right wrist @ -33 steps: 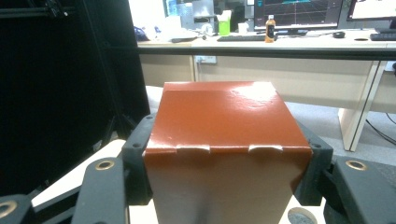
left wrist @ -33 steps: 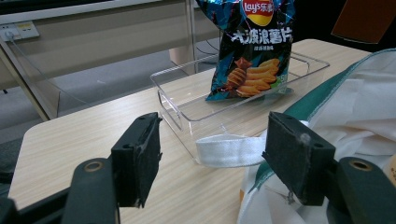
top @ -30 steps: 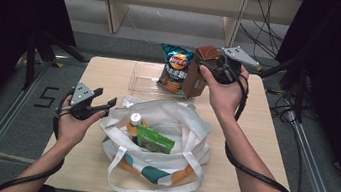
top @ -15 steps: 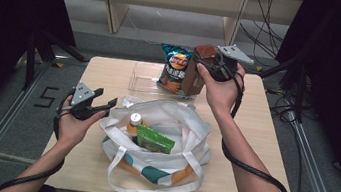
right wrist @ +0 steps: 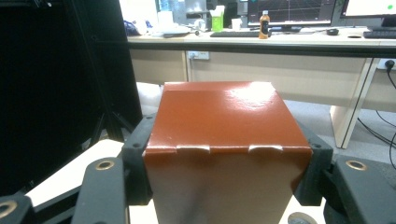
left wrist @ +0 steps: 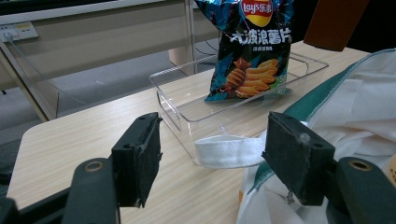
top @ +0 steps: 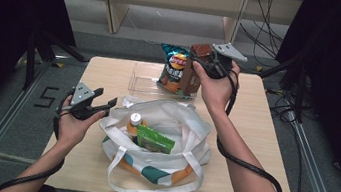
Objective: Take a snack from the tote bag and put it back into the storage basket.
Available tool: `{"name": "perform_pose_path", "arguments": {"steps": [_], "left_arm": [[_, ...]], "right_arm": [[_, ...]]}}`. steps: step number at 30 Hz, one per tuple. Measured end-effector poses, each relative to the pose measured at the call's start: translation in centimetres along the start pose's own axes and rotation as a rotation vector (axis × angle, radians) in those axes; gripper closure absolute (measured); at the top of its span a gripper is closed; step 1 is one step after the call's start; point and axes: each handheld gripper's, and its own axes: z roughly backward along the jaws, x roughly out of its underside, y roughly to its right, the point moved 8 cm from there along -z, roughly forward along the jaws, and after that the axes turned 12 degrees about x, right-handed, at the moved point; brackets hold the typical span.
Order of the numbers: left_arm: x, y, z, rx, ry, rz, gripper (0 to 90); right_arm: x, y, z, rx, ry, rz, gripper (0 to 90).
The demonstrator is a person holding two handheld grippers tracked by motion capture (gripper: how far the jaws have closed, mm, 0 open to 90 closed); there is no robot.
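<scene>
Near the bottom centre of the high view a white tote bag (top: 159, 145) lies open on the table (top: 265, 124), with a green packet (top: 154, 140) and an orange-capped bottle (top: 134, 121) inside. At centre left, the left gripper (top: 107, 102) hovers by the bag's rim, jaws apart and empty. Farther back, at upper centre, a clear tray (top: 146, 78) holds a chip bag (top: 175, 69). Just beside it, the right gripper (top: 198, 62) clamps a brown carton (right wrist: 224, 140) at its top, above the tray.
</scene>
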Motion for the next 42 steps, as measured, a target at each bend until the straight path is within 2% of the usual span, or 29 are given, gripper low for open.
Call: {"name": "perform_pose_path", "arguments": {"steps": [1,3,5,7,9,12,14,17,21,27,29,31,33,34,35,37,42], "left_arm": [[0.0,0.0,0.0,0.0,0.0,0.0,35.2],[0.0,0.0,0.0,0.0,0.0,0.001,35.2],[0.0,0.0,0.0,0.0,0.0,0.001,35.2],[0.0,0.0,0.0,0.002,0.001,0.0,35.2],[0.0,0.1,-0.1,0.002,0.005,0.004,35.2],[-0.1,0.1,-0.1,0.004,0.002,0.0,35.2],[-0.1,0.2,-0.1,0.006,0.005,0.0,35.2],[-0.2,0.3,0.0,0.006,0.007,0.0,35.2],[-0.1,0.2,0.0,0.006,0.005,0.001,35.2],[-0.1,0.2,0.1,0.005,0.006,0.001,35.2],[-0.1,0.2,0.0,0.006,0.004,0.0,35.2],[0.0,0.2,0.0,0.006,0.004,0.0,35.2],[-0.1,0.2,0.0,0.006,0.006,0.0,35.2],[-0.1,0.2,0.0,0.005,0.006,-0.001,35.2],[-0.1,0.2,0.0,0.005,0.007,0.001,35.2],[-0.1,0.1,0.1,0.004,0.007,0.001,35.2],[-0.1,0.1,0.1,0.003,0.007,0.002,35.3]], "right_arm": [[0.1,-0.2,0.0,0.0,-0.016,-0.022,39.3],[0.2,-0.1,-0.3,0.0,-0.011,0.003,39.3],[0.3,-0.2,-0.4,0.001,-0.016,-0.017,39.3],[0.3,-0.1,-0.6,0.0,-0.009,-0.003,39.3],[0.5,-0.3,-0.7,0.004,-0.013,-0.022,39.3],[0.7,-0.4,-1.0,0.005,-0.012,-0.025,39.3],[0.9,-0.4,-1.1,0.004,-0.009,-0.003,39.3],[1.1,-0.7,-1.3,0.007,-0.017,-0.024,39.3],[1.3,-0.6,-1.8,0.014,-0.012,-0.004,39.3],[1.6,-0.6,-2.2,0.04,-0.024,-0.019,39.3],[1.6,-0.5,-2.5,0.043,-0.018,-0.008,39.3],[1.7,-0.5,-2.6,0.055,-0.027,-0.024,39.3],[1.7,-0.4,-2.8,0.057,-0.023,-0.004,39.3],[1.8,-0.6,-2.8,0.059,-0.029,-0.028,39.3],[1.8,-0.6,-2.9,0.06,-0.03,-0.026,39.4],[1.8,-0.4,-3.0,0.068,-0.023,-0.013,39.3],[1.8,-0.3,-3.3,0.083,-0.015,-0.02,39.3]]}}
